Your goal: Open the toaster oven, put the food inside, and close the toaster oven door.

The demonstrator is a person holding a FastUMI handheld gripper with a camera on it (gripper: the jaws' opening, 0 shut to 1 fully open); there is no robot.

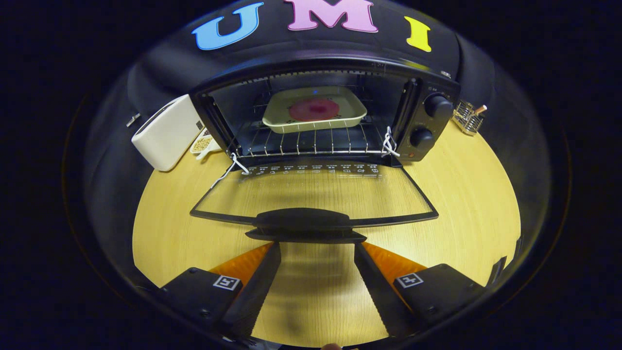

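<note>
Toaster oven (320, 116) door (316, 194) down; tray of food (315, 111) on its rack. Tongs (317, 245) released, just short of door handle (303, 219).

A black toaster oven (330, 114) with black knobs (436, 105) is seen on a pale yellow wood-grain table (466, 194). A cream rectangular tray (286, 116) bearing a pinkish-red round food (314, 109) is seen on its silvery wire rack (301, 141). The glass door (311, 192) is framed in black. The spread gripper (317, 253) is coloured black and orange, with black-and-white square markers. A white toaster (167, 132) is seen beside the oven.
</note>
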